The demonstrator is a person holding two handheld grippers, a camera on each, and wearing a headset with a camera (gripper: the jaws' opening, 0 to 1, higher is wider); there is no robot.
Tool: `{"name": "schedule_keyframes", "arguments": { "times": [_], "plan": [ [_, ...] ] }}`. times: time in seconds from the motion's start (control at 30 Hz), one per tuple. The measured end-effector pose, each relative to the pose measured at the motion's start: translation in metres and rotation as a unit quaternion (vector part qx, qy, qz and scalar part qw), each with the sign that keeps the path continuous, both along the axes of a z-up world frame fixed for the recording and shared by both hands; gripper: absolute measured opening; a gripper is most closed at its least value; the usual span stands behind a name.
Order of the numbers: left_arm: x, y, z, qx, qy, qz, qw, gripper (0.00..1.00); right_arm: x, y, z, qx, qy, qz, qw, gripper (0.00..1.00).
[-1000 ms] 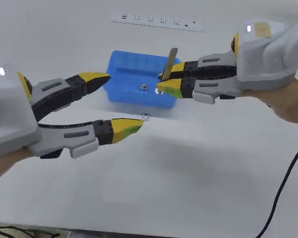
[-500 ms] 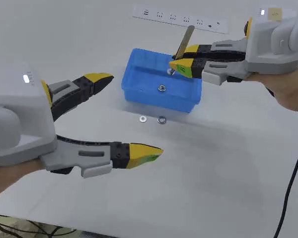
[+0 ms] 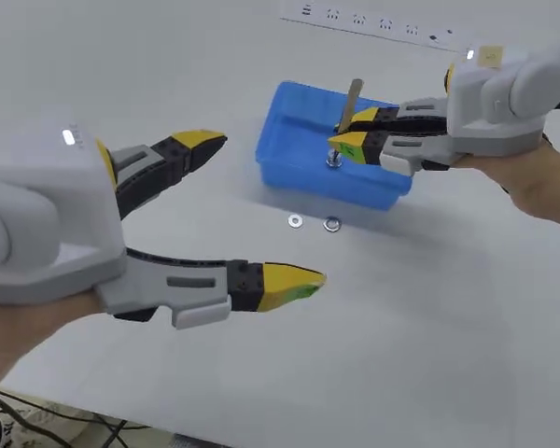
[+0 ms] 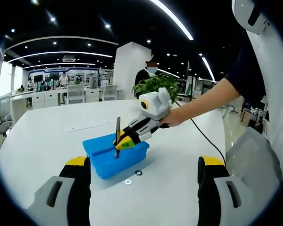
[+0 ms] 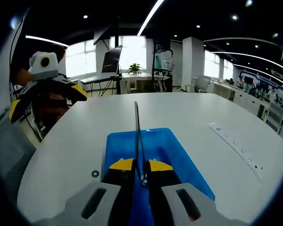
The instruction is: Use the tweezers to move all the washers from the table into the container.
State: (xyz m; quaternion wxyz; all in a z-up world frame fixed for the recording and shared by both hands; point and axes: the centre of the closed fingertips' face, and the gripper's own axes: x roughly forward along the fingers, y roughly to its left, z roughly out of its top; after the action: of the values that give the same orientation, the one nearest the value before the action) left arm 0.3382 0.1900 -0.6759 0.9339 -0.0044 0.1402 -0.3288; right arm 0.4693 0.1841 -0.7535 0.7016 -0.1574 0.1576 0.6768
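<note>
While two washers [image 3: 295,221] lay on the worktop [image 3: 401,327] near the container [image 3: 294,177], the right gripper [image 3: 348,147] clamped tweezers [image 3: 353,96] above it, likely to drop one in; the left gripper [image 3: 268,208] was idle, jaws apart.

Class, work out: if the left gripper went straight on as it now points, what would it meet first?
Probably the right gripper, holding tweezers over the container; depth is unclear.

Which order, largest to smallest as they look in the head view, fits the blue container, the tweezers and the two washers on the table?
1. blue container
2. tweezers, partly hidden inside the right gripper
3. The two washers look alike, so they tie for smallest.
</note>
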Motion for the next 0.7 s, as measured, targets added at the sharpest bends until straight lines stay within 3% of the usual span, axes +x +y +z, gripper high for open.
{"name": "schedule_keyframes", "arguments": {
  "times": [0.27, 0.43, 0.7],
  "plan": [
    [-0.002, -0.006, -0.003, 0.002, 0.008, -0.004, 1.0, 1.0, -0.001, 0.0, 0.002, 0.006, 0.006, -0.008, 0.9999, 0.11],
    [-0.004, -0.014, 0.001, -0.013, 0.01, -0.009, 0.9998, 1.0, -0.003, 0.0, 0.002, 0.005, 0.01, -0.01, 0.9999, 0.11],
    [-0.005, -0.012, 0.0, -0.007, 0.013, -0.007, 0.9999, 1.0, -0.005, -0.002, 0.005, 0.008, 0.013, -0.011, 0.9998, 0.09]
  ]
}}
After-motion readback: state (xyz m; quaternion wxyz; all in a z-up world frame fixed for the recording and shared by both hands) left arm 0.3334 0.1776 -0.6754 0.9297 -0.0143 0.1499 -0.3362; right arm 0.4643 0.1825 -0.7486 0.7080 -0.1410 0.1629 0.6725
